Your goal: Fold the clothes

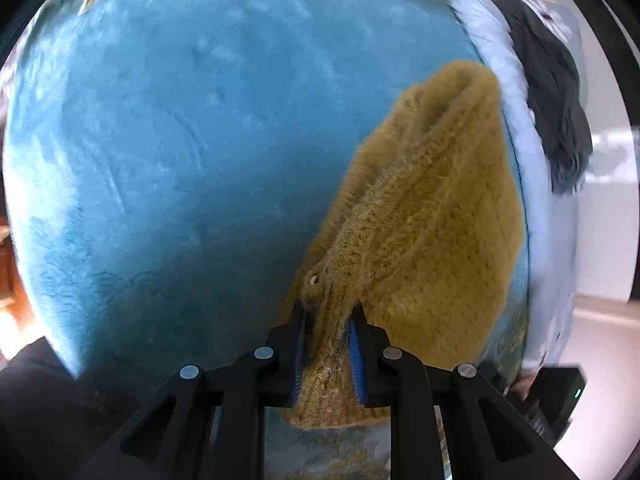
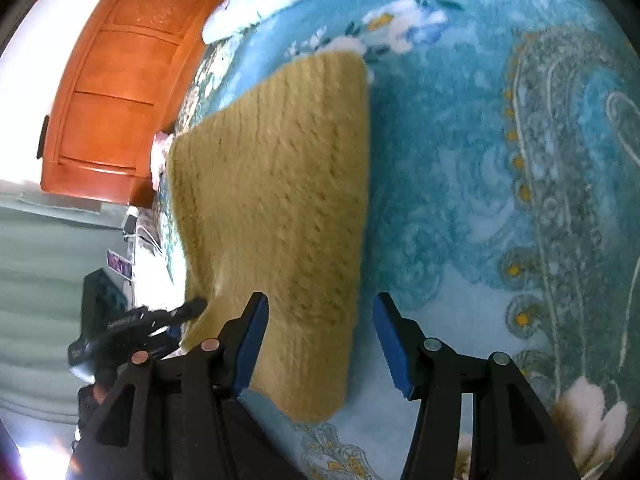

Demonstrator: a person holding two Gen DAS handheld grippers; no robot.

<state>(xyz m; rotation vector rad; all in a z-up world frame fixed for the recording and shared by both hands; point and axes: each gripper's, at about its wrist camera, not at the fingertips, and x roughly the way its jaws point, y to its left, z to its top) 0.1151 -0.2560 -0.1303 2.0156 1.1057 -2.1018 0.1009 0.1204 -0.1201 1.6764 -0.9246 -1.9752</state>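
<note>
A mustard-yellow knitted sweater (image 1: pixel 424 220) lies on a teal plush blanket (image 1: pixel 180 140). My left gripper (image 1: pixel 328 316) is shut on a bunched edge of the sweater near a small button, and the knit rises in a fold from the jaws. In the right wrist view the sweater (image 2: pixel 276 200) lies flat as a long folded panel on the patterned blanket (image 2: pixel 460 160). My right gripper (image 2: pixel 320 308) is open just above the sweater's near end, with its left pad over the knit and its right pad over the blanket. The left gripper (image 2: pixel 192 308) shows at the sweater's left edge.
A dark grey garment (image 1: pixel 556 92) lies on pale blue bedding (image 1: pixel 520 120) beyond the blanket's right edge. An orange wooden door (image 2: pixel 120 92) stands at the left. A small table with a phone (image 2: pixel 120 262) sits beside the bed.
</note>
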